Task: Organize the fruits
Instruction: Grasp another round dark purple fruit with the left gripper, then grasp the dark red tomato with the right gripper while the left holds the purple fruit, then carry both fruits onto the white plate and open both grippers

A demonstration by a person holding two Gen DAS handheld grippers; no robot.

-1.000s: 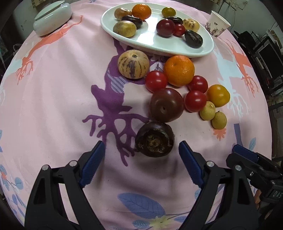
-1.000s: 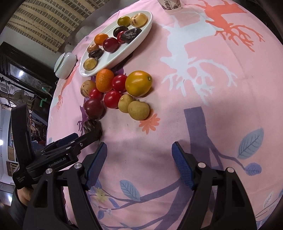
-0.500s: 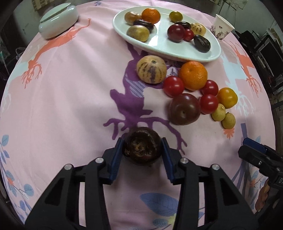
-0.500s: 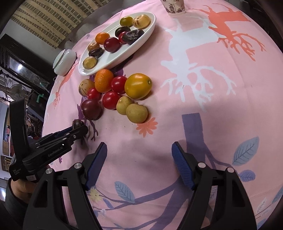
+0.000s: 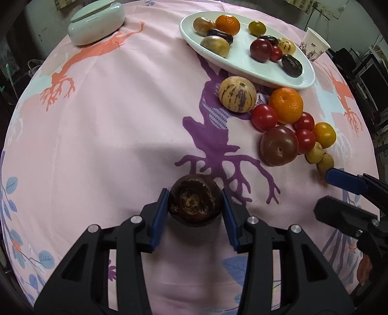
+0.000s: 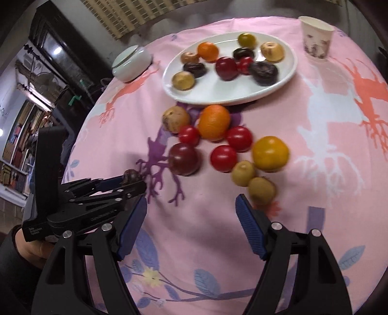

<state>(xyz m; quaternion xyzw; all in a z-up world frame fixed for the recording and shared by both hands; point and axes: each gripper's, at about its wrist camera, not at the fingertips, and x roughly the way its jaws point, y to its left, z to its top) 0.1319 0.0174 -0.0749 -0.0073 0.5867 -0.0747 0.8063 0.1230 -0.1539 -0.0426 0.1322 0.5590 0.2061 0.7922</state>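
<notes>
My left gripper (image 5: 195, 206) is shut on a dark brown round fruit (image 5: 195, 200), held just above the pink tablecloth; it also shows in the right wrist view (image 6: 131, 175). A white oval plate (image 5: 245, 65) at the far right holds several fruits. In front of it lie loose fruits: a striped melon-like fruit (image 5: 237, 94), an orange (image 5: 286, 105), red tomatoes (image 5: 263, 117), a dark plum (image 5: 278, 145), a yellow tomato (image 6: 270, 153) and two small yellow-green fruits (image 6: 262, 191). My right gripper (image 6: 191, 213) is open and empty, just short of the small fruits.
A white lidded bowl (image 5: 95, 21) stands at the far left. A paper cup (image 6: 315, 40) stands beyond the plate at the right. Dark furniture and shelves lie beyond the table's edge at the left in the right wrist view.
My left gripper closed on the dark brown fruit and drew it back and left from the pile. My right gripper moved toward the small yellow-green fruits.
</notes>
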